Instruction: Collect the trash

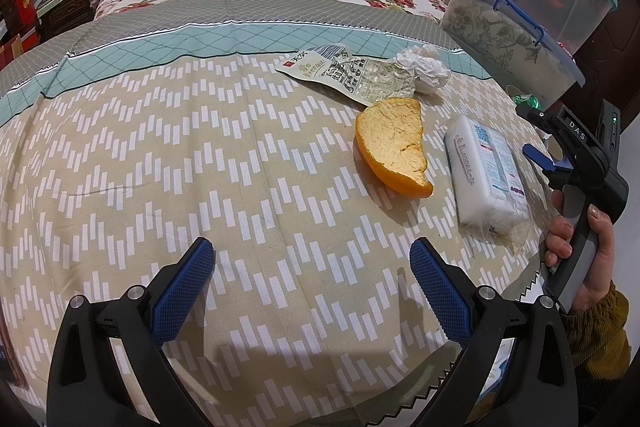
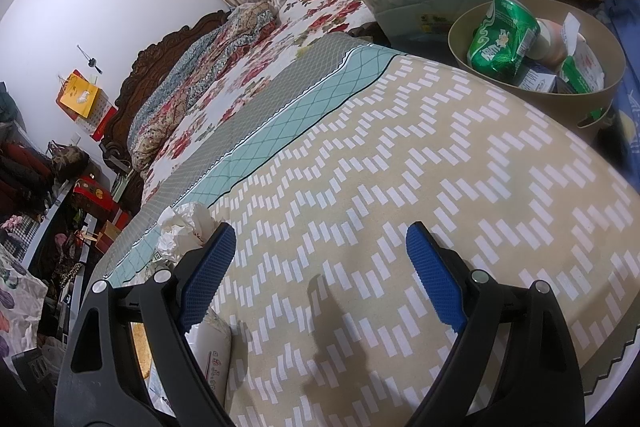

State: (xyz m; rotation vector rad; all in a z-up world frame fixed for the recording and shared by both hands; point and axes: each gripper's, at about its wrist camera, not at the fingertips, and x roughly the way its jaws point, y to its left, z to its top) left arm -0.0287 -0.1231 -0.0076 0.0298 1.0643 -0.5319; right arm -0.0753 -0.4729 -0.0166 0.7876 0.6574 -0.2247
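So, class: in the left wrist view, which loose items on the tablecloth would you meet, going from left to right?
Snack wrapper → orange peel → wrapped white pack. The crumpled tissue overlaps the wrapper's right end, so it is left out.

**Cloth, paper, peel and plastic**

Matt woven tablecloth (image 1: pixel 200 155); crumpled white paper ball (image 1: pixel 424 69); glossy printed snack wrapper (image 1: pixel 344 75); rough, pithy orange peel (image 1: pixel 394 143); shiny film-wrapped tissue pack (image 1: pixel 486 169); smooth matt bin (image 2: pixel 532 99); crinkled metallic green packet (image 2: pixel 500 41); textured blue rubbery pads (image 1: pixel 180 291).
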